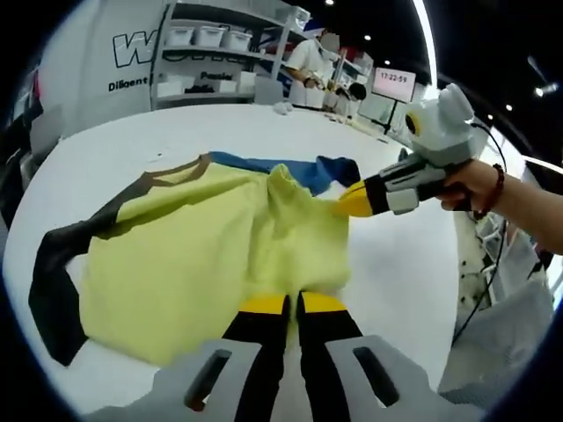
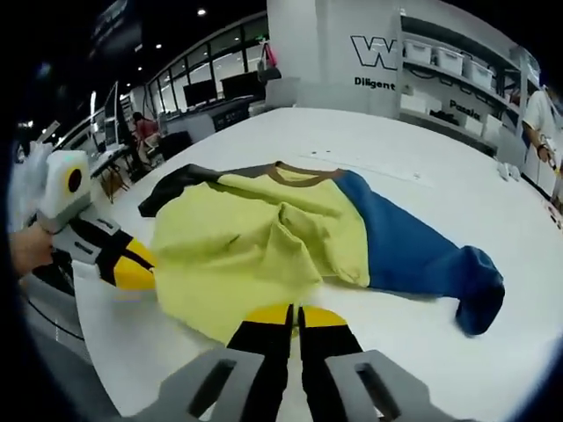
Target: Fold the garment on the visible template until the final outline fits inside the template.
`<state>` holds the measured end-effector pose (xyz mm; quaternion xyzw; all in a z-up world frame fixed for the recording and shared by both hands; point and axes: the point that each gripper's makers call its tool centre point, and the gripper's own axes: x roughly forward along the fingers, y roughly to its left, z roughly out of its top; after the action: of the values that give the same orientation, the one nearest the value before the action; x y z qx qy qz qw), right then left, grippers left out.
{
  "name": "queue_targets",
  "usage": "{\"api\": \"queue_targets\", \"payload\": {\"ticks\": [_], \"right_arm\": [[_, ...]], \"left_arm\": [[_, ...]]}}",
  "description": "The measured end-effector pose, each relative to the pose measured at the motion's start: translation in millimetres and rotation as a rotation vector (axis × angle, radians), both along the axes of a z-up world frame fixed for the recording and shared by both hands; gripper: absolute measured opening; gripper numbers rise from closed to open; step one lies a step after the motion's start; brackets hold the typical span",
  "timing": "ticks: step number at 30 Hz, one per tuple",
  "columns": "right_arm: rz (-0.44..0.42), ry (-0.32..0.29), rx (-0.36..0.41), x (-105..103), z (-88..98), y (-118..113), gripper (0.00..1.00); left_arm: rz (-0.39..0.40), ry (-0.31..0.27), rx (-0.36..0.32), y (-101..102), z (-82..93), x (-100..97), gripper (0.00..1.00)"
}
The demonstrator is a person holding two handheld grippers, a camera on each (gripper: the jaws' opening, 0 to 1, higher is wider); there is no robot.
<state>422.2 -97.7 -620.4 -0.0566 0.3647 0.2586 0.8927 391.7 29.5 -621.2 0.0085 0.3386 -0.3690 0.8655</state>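
Observation:
The garment [image 1: 193, 255] is a yellow shirt with a brown collar [image 2: 295, 175], a black sleeve [image 1: 53, 290] and a blue sleeve [image 2: 413, 255]. It lies partly folded and rumpled on the white table [image 2: 457, 185]. In the left gripper view my left gripper [image 1: 292, 304] has its jaws together on the near yellow edge. It also appears in the right gripper view as the left gripper [image 2: 139, 266] at the fabric's left edge. My right gripper [image 2: 295, 315] is shut on the yellow hem. In the left gripper view the right gripper [image 1: 345, 202] pinches a raised fold, held by a hand [image 1: 475, 185].
Shelves with white bins [image 1: 211, 37] stand behind the table, under large wall lettering [image 2: 378, 51]. People [image 1: 312, 66] work at the far end near a monitor [image 1: 393, 83]. Desks and screens [image 2: 207, 92] line the left side. The table edge [image 2: 97, 316] runs close to my jaws.

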Motion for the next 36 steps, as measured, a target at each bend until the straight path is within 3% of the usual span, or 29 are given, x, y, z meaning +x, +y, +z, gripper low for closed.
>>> {"api": "queue_targets", "payload": {"ticks": [6,11,16,18,21,23,25,32,36], "right_arm": [[0.019,-0.006,-0.011,-23.4,23.5,-0.4,0.0],[0.028,-0.011,-0.021,-47.6,41.5,-0.4,0.0],[-0.078,-0.011,0.03,-66.0,60.5,-6.7,0.0],[-0.112,0.006,-0.001,-75.8,61.1,-15.2,0.0],[-0.196,0.056,-0.042,-89.2,54.3,-29.6,0.0],[-0.246,0.091,-0.024,-97.8,50.3,-33.3,0.0],[-0.278,0.08,-0.016,-102.7,45.6,-37.9,0.0],[-0.306,0.121,-0.094,-120.2,28.1,-52.8,0.0],[-0.32,0.188,-0.126,-136.3,9.9,-59.6,0.0]], "left_arm": [[-0.03,-0.028,-0.007,5.9,22.6,-8.4,0.05],[-0.108,-0.038,-0.01,1.5,37.0,-24.2,0.05],[-0.194,-0.082,0.067,-1.6,45.4,-36.3,0.05],[-0.207,-0.081,0.075,-3.3,46.4,-39.4,0.05],[-0.225,-0.08,0.081,-7.5,47.2,-44.7,0.05],[-0.249,-0.081,0.093,-10.8,46.1,-50.2,0.05],[-0.259,-0.071,0.086,-13.1,45.7,-54.5,0.05],[-0.305,-0.03,0.088,-22.7,37.8,-73.6,0.05],[-0.338,0.012,0.102,-27.9,25.1,-87.0,0.05]]}}
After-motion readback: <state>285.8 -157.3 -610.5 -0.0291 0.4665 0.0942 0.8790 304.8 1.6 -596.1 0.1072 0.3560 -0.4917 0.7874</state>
